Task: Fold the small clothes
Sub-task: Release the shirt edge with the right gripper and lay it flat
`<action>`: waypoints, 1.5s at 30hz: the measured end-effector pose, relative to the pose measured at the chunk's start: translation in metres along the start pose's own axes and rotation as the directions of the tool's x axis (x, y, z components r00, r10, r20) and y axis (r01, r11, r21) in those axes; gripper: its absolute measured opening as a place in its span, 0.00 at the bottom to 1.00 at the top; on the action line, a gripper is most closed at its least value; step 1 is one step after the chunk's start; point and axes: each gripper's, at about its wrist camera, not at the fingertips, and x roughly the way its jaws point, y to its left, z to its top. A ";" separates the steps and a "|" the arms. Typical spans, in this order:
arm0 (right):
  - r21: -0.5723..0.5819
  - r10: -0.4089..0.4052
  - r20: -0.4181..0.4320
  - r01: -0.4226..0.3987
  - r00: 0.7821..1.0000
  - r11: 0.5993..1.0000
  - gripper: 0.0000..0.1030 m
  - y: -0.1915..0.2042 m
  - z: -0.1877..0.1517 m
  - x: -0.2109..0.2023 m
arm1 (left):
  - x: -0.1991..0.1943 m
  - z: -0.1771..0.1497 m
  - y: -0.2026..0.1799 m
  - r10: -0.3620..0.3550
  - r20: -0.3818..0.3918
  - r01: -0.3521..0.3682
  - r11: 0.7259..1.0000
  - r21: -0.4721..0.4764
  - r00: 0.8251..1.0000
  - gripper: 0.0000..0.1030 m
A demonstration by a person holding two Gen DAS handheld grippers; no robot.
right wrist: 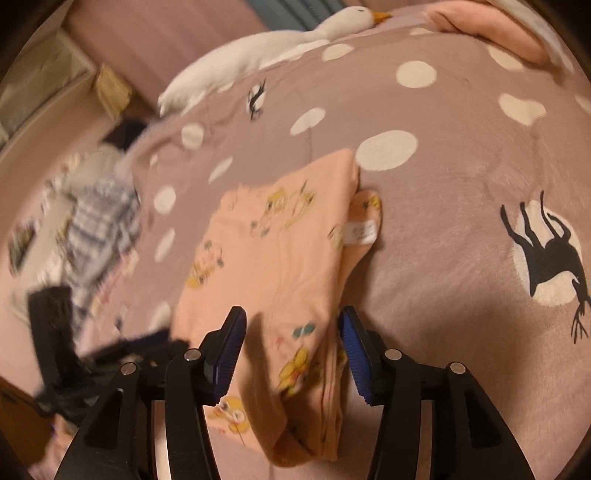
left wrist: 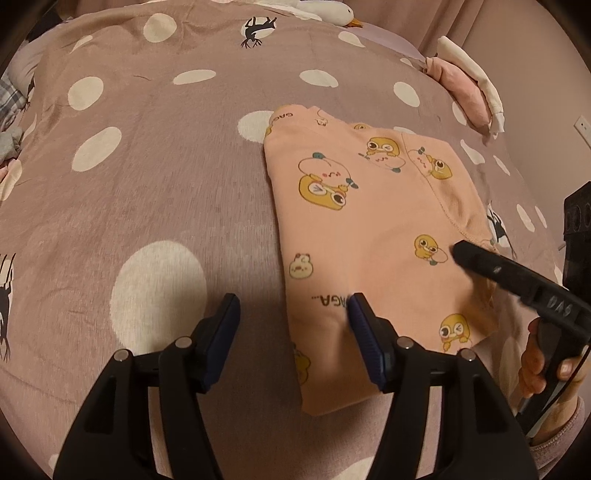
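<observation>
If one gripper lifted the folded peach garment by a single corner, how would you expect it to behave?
The peach garment is thin printed cloth lying in soft layers, so it would probably droop and unfold. It looks light. Pushed across the fuzzy dotted blanket, it would likely bunch rather than slide, since its edges already sag loosely.

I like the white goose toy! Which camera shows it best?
The right wrist view: the goose lies along the bed's far edge, body, head and orange beak all visible. The left wrist view catches only its head at the top edge.
</observation>
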 end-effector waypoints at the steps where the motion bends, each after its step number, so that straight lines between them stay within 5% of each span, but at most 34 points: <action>1: -0.025 -0.030 0.001 0.030 1.000 0.999 0.51 0.003 -0.002 0.002 | 0.000 -0.001 0.000 0.003 -0.001 -0.003 1.000 0.003 1.000 0.61; 5: -0.068 -0.085 0.005 0.085 0.996 0.994 0.52 0.009 -0.003 0.004 | 0.000 -0.007 -0.002 0.019 -0.004 -0.019 1.000 0.019 1.000 0.62; 15: -0.090 -0.068 -0.007 0.067 0.998 0.994 0.55 0.010 -0.020 -0.005 | -0.001 -0.015 -0.004 0.038 0.002 -0.038 0.999 0.034 0.999 0.63; 45: -0.178 -0.182 0.021 0.183 0.983 0.967 0.55 0.021 -0.044 -0.018 | -0.013 -0.030 -0.003 0.079 -0.007 -0.078 0.996 0.039 0.997 0.65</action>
